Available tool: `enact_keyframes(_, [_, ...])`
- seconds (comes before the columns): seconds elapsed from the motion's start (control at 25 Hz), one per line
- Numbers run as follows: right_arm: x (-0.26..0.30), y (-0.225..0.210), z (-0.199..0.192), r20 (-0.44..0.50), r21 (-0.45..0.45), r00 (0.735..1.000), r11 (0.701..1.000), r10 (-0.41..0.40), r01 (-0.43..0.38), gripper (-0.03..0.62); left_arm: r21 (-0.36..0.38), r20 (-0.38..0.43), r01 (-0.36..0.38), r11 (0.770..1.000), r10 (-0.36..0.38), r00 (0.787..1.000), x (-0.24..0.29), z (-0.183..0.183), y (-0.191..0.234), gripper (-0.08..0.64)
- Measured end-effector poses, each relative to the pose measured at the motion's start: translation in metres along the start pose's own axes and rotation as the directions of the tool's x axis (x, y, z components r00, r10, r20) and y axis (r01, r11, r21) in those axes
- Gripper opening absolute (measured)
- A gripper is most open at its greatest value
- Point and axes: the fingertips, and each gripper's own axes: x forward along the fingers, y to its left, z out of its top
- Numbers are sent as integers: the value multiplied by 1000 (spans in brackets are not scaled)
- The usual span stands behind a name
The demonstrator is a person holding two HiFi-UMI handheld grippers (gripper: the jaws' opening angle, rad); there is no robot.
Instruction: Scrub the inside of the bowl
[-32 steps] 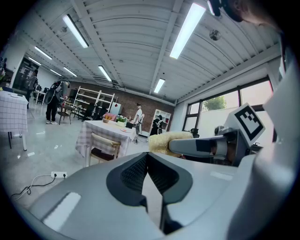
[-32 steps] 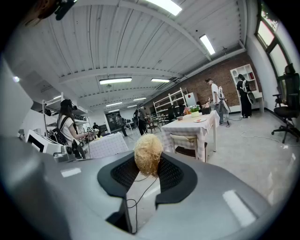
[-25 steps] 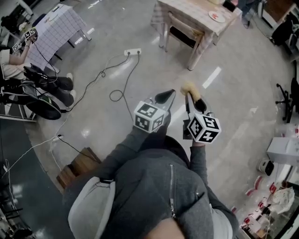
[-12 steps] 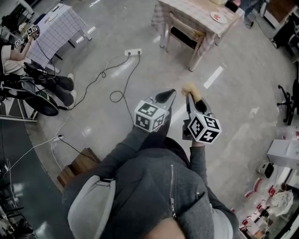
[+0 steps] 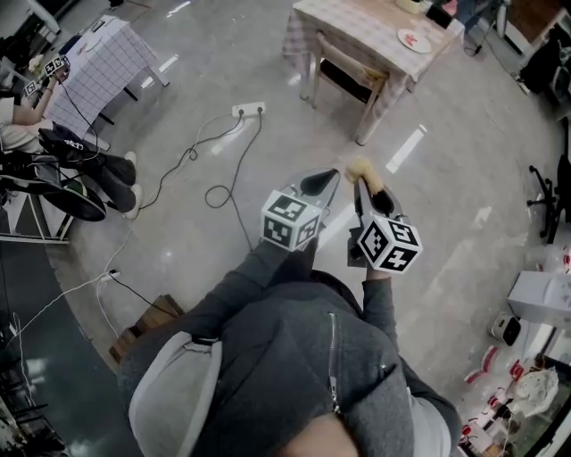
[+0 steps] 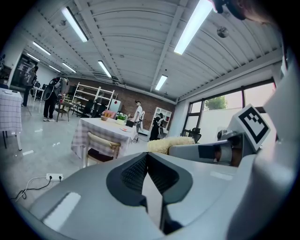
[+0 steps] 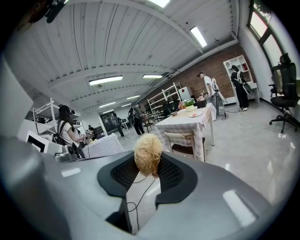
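My right gripper [image 5: 360, 178] is shut on a pale yellow fibre scrubber [image 5: 360, 167], which bulges out above the pads [image 7: 148, 154]. Beside it, my left gripper [image 5: 325, 178] is shut with nothing between its pads [image 6: 146, 158]. Both are held level over the grey floor in front of the person's grey jacket. In the left gripper view the scrubber [image 6: 170, 144] and the right gripper [image 6: 185, 150] show at the right. Ahead stands a table with a checked cloth [image 5: 375, 25] carrying a plate [image 5: 412, 37]; the other dishes on it are too small to tell apart.
A wooden chair [image 5: 343, 61] is tucked under the table's near side. A power strip [image 5: 248, 109] and loose cables lie on the floor to the left. A seated person and another checked table [image 5: 98, 54] are at far left; an office chair [image 5: 546, 192] stands at the right.
The floor, power strip and table have slid slightly down and left in the head view, so the person has moved forward. Both grippers keep the same pose and grip.
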Motion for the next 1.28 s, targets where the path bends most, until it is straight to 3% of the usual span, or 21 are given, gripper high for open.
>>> enact_keyframes(0.68, [85,-48,71,-3,29,999,998,-52,52,112,-24,-12,27,999,-28,1000,94,57,56,9])
enact_keyframes(1.28, [199,-53,133,-4,20,1000,999,-26,26,112,-31,8,10,999,-10,1000,152,116,150,9])
